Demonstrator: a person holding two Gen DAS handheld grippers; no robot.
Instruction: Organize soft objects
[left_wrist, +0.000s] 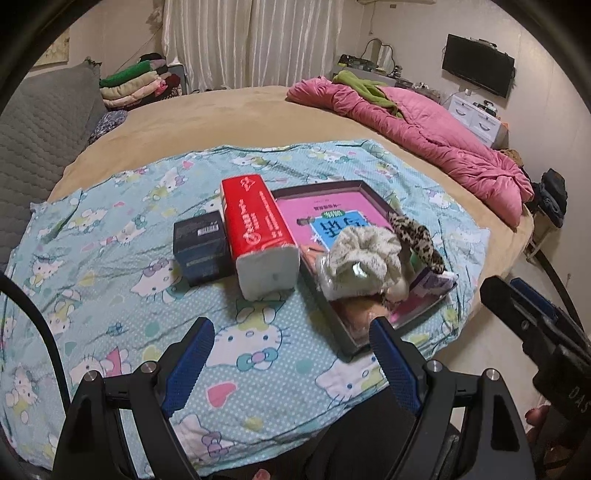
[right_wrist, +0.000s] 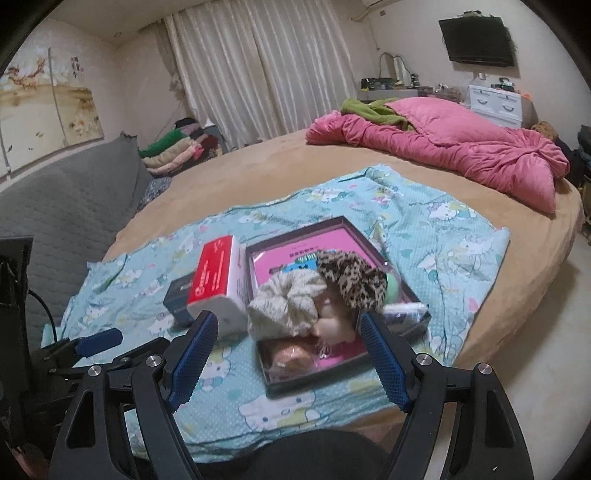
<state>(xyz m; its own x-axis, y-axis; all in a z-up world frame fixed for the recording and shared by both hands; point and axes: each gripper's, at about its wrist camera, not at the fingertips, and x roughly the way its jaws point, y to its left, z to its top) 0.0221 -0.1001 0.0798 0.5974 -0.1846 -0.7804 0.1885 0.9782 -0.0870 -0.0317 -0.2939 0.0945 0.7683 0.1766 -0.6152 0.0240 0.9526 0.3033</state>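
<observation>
A dark shallow tray (left_wrist: 352, 347) (right_wrist: 334, 221) lies on a cartoon-cat cloth (left_wrist: 110, 258) (right_wrist: 443, 236) on the bed. In it are a pink booklet (left_wrist: 332, 206) (right_wrist: 269, 264), a cream scrunchie (left_wrist: 364, 254) (right_wrist: 286, 302), a leopard-print scrunchie (left_wrist: 417, 240) (right_wrist: 351, 275) and a peach puff (right_wrist: 291, 360). A red tissue pack (left_wrist: 255, 221) (right_wrist: 216, 275) and a dark box (left_wrist: 201, 247) (right_wrist: 177, 299) stand left of the tray. My left gripper (left_wrist: 291, 332) hangs open before the tissue pack. My right gripper (right_wrist: 288, 325) is open, near the cream scrunchie, holding nothing.
A pink quilt (left_wrist: 424, 129) (right_wrist: 443, 147) with a green garment (left_wrist: 362, 86) (right_wrist: 373, 109) lies at the bed's far right. Folded clothes (left_wrist: 144, 83) (right_wrist: 177, 147) are stacked at the back left beside a grey padded headboard (left_wrist: 40, 129) (right_wrist: 62, 206). Floor lies right of the bed.
</observation>
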